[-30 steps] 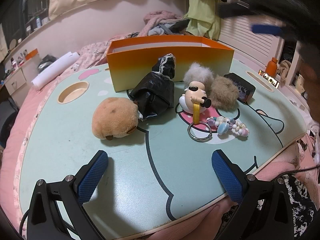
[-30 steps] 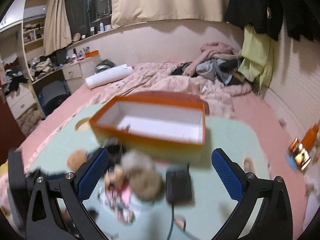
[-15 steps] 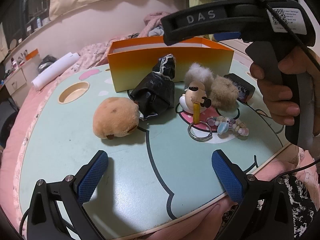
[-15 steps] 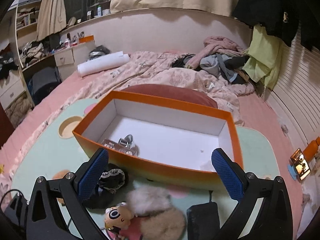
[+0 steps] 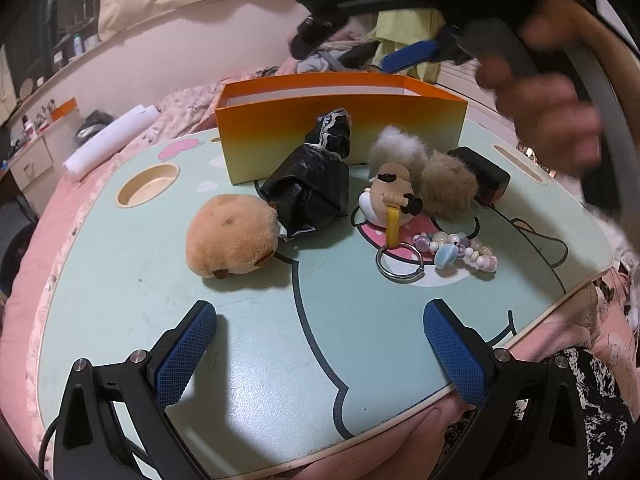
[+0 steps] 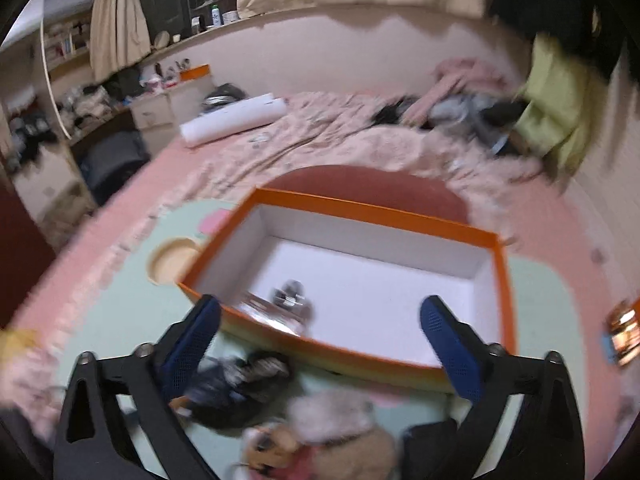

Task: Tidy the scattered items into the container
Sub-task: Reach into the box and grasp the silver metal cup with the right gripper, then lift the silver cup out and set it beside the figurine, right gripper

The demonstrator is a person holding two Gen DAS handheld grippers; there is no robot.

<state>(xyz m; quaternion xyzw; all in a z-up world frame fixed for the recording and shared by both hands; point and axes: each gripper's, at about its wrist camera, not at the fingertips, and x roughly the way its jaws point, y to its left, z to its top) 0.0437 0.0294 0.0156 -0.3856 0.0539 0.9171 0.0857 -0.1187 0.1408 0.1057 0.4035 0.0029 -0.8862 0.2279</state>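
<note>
— On the mint-green lap table point(image 5: 248, 360), where does everything sit?

— Along the far side stands the orange box point(image 5: 340, 120), open at the top, its near wall facing the left wrist camera. Pressed up against that wall is the black bag point(image 5: 312, 184), its lace-trimmed tip leaning on the box. Touching the bag's near left corner is the brown plush point(image 5: 232, 236).

— And to the right?

— The figure keychain point(image 5: 394, 200) with two fluffy pompoms, its yellow strap running to a metal ring point(image 5: 399, 261) nearer the camera. Just beside the ring lies the bead charm point(image 5: 460, 250). Behind the right pompom is a small black case point(image 5: 484, 174), near the table's right edge.

— What about the grippers?

— The left gripper point(image 5: 320, 344) hovers low over the near part of the table, fingers spread wide with nothing between them. A bare stretch of tabletop lies between it and the plush. The right gripper point(image 6: 320, 332) is above the box's near rim, also spread wide and empty; its view is blurred.

— Anything inside the box?

— From the right wrist view, a small silvery item point(image 6: 290, 300) rests near the front left corner of the white floor; too smeared to name. The rest of the floor shows white.

— Edges to mind?

— A round cup recess point(image 5: 148, 186) sits left of the box, and the table's near edge curves just under the left gripper.
</note>
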